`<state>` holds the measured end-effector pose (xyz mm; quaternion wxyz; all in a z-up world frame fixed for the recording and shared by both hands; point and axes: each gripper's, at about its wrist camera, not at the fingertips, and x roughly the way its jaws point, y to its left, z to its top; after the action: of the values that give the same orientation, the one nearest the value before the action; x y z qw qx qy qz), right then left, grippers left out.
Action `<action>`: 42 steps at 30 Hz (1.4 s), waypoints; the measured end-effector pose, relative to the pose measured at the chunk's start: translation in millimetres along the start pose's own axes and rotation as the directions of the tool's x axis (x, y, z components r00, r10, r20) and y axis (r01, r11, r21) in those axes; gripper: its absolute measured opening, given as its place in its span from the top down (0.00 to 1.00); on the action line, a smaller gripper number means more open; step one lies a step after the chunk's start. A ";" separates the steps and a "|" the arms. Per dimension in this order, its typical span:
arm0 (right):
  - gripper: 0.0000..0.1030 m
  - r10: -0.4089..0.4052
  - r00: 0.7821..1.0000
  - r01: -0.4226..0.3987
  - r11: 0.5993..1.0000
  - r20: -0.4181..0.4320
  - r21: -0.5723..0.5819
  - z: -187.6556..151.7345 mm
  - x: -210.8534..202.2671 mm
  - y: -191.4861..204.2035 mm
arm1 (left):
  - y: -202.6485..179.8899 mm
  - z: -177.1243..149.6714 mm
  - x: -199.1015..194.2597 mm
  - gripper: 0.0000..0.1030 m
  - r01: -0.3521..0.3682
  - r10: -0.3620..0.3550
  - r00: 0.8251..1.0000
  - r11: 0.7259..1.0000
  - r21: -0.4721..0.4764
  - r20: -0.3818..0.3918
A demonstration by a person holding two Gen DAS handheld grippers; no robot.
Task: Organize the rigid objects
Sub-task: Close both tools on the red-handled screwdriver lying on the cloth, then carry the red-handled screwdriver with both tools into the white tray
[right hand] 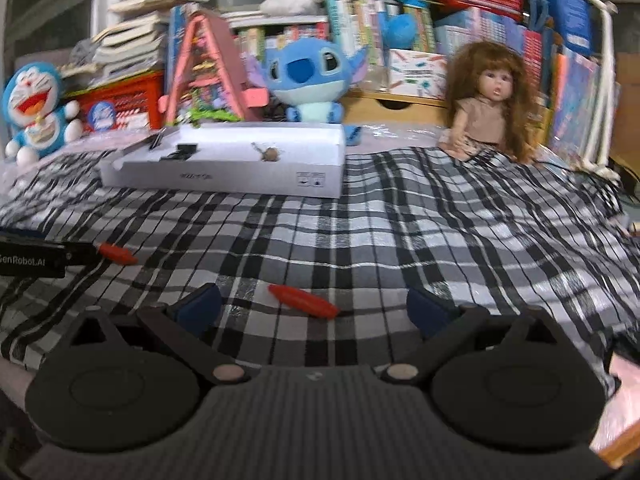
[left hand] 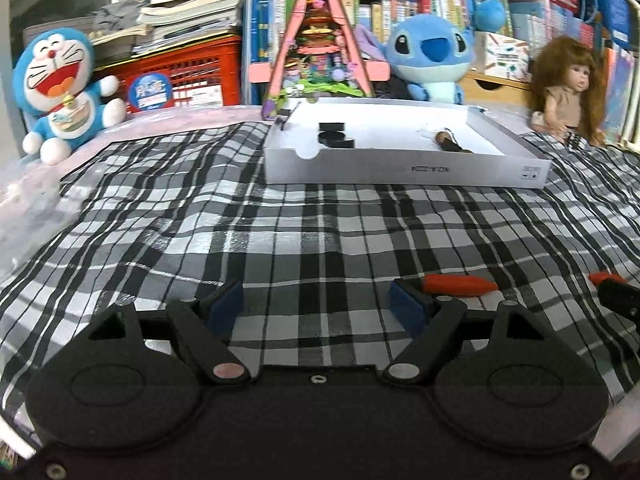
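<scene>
Checkered cloth (left hand: 280,232) covers the desk. From my left wrist, my left tongs (left hand: 320,304) gape empty — one red piece (left hand: 460,283) just beside the right pad, white box (left hand: 400,168) toward the far edge. From my right wrist, my right tongs (right hand: 316,312) stand open — another red piece (right hand: 304,301) lies between the pads, untouched.

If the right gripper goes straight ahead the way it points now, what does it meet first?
Most likely the red piece lying on the checked cloth, between the open fingers of the right gripper. It sits left of centre, so the fingers may straddle it; depth is hard to judge.
</scene>
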<state>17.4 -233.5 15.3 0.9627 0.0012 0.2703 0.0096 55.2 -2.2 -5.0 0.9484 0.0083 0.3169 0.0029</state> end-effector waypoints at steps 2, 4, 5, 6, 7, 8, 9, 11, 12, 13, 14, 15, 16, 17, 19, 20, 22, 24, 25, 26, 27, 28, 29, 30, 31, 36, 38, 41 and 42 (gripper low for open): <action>0.02 -0.010 1.000 0.010 0.999 0.019 0.043 -1.9 -3.5 0.2 | -1.6 -0.7 -3.7 0.24 0.024 -0.023 1.000 1.000 -0.010 0.009; 0.05 -0.013 0.999 0.011 0.997 0.032 0.072 -3.8 -5.1 1.5 | -6.0 -2.8 -9.6 0.24 0.077 -0.077 0.997 0.997 -0.004 0.022; 0.06 -0.014 0.999 0.012 0.997 0.036 0.081 -4.8 -5.4 2.6 | -9.3 -3.8 -12.3 0.24 0.099 -0.099 0.995 0.995 0.006 0.031; 0.07 -0.017 0.999 0.014 0.996 0.040 0.088 -5.8 -5.3 3.9 | -13.9 -5.1 -14.6 0.24 0.115 -0.116 0.992 0.993 0.022 0.039; 0.08 -0.017 0.999 0.014 0.996 0.040 0.093 -6.4 -4.7 5.1 | -18.9 -6.0 -15.7 0.24 0.128 -0.130 0.990 0.991 0.043 0.045; 0.09 -0.016 0.999 0.012 0.995 0.038 0.096 -6.8 -4.0 6.1 | -24.2 -7.0 -16.5 0.24 0.135 -0.138 0.989 0.989 0.060 0.049; 0.09 -0.013 0.999 0.010 0.995 0.036 0.100 -7.1 -3.3 6.7 | -29.1 -7.8 -16.1 0.24 0.140 -0.144 0.988 0.987 0.072 0.052; 0.10 -0.011 0.999 0.008 0.994 0.036 0.105 -8.1 -4.0 7.8 | -38.3 -8.7 -13.4 0.24 0.158 -0.163 0.985 0.984 0.087 0.050; 0.10 -0.011 0.999 0.007 0.994 0.037 0.106 -8.3 -4.3 8.1 | -41.5 -8.6 -11.7 0.25 0.167 -0.171 0.984 0.982 0.087 0.047; 0.10 -0.011 0.999 0.007 0.994 0.039 0.106 -8.6 -4.8 8.4 | -44.4 -8.5 -9.7 0.26 0.174 -0.178 0.983 0.981 0.085 0.046; 0.10 -0.012 0.999 0.007 0.994 0.041 0.106 -8.9 -5.4 8.7 | -46.9 -8.4 -7.9 0.26 0.177 -0.181 0.982 0.981 0.082 0.046; 0.10 -0.012 0.999 0.008 0.994 0.042 0.105 -9.2 -5.7 8.9 | -48.7 -8.7 -6.5 0.29 0.180 -0.184 0.982 0.980 0.079 0.045; 0.11 -0.013 0.999 0.008 0.994 0.043 0.105 -9.3 -6.0 9.0 | -49.8 -7.9 -4.5 0.33 0.183 -0.186 0.982 0.980 0.074 0.043; 0.11 -0.013 0.999 0.009 0.994 0.044 0.107 -9.3 -6.3 8.8 | -50.2 -7.3 -2.9 0.37 0.184 -0.187 0.981 0.981 0.065 0.042; 0.12 -0.014 0.999 0.009 0.993 0.044 0.115 -9.2 -6.7 8.5 | -50.6 -6.4 -1.7 0.59 0.199 -0.202 0.978 0.978 0.058 0.049; 0.14 -0.014 0.999 0.009 0.993 0.044 0.121 -9.0 -6.8 8.2 | -49.9 -6.3 -1.7 0.59 0.202 -0.205 0.977 0.978 0.058 0.052; 0.17 -0.011 0.999 0.005 0.991 0.045 0.137 -9.3 -7.5 7.9 | -49.5 -6.6 -2.8 0.59 0.205 -0.208 0.977 0.977 0.056 0.054; 0.21 -0.007 0.999 0.000 0.989 0.046 0.149 -9.7 -8.2 8.4 | -47.3 -6.8 -4.3 0.59 0.203 -0.207 0.977 0.977 0.059 0.056; 0.25 -0.003 0.999 -0.004 0.988 0.048 0.152 -9.7 -8.6 9.1 | -46.1 -6.8 -5.0 0.59 0.200 -0.203 0.978 0.978 0.058 0.058; 0.31 0.003 0.999 -0.010 0.988 0.048 0.152 -9.5 -8.8 10.1 | -44.1 -6.9 -6.0 0.59 0.194 -0.197 0.979 0.979 0.054 0.060; 0.35 0.010 0.999 -0.016 0.989 0.046 0.148 -9.1 -8.4 11.4 | -42.1 -6.7 -6.6 0.59 0.189 -0.192 0.979 0.981 0.051 0.062; 0.40 0.018 0.999 -0.023 0.990 0.040 0.140 -8.4 -7.3 12.9 | -40.2 -6.2 -6.8 0.59 0.184 -0.187 0.980 0.982 0.048 0.063; 0.44 0.026 0.999 -0.030 0.991 0.033 0.132 -7.7 -5.5 14.0 | -38.0 -5.6 -7.1 0.59 0.178 -0.181 0.981 0.983 0.045 0.063; 0.47 0.034 0.999 -0.037 0.991 0.026 0.128 -7.1 -3.3 14.7 | -36.3 -5.1 -7.2 0.59 0.173 -0.175 0.982 0.984 0.043 0.065; 0.53 0.038 0.999 -0.040 0.991 0.019 0.127 -6.4 -1.0 15.0 | -34.1 -4.8 -7.3 0.59 0.167 -0.170 0.983 0.985 0.041 0.067; 0.58 0.051 0.999 -0.050 0.991 -0.003 0.123 -0.9 8.6 14.2 | -26.5 -4.0 -7.4 0.59 0.150 -0.152 0.986 0.988 0.033 0.074; 0.58 0.069 0.998 -0.067 0.992 -0.013 0.111 2.3 12.6 14.6 | -25.1 -4.3 -6.9 0.59 0.146 -0.148 0.986 0.989 0.028 0.073; 0.57 0.092 0.996 -0.089 0.991 -0.023 0.095 6.4 18.2 16.6 | -23.9 -5.2 -6.8 0.59 0.144 -0.146 0.987 0.989 0.023 0.074; 0.55 0.098 0.995 -0.095 0.991 -0.027 0.089 7.3 19.5 18.0 | -23.5 -5.5 -6.8 0.59 0.146 -0.147 0.986 0.989 0.022 0.074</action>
<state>37.5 -215.1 11.5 0.9558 0.0564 0.2851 0.0442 46.5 -25.7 -5.7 0.9572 -0.0070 0.2807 -0.0696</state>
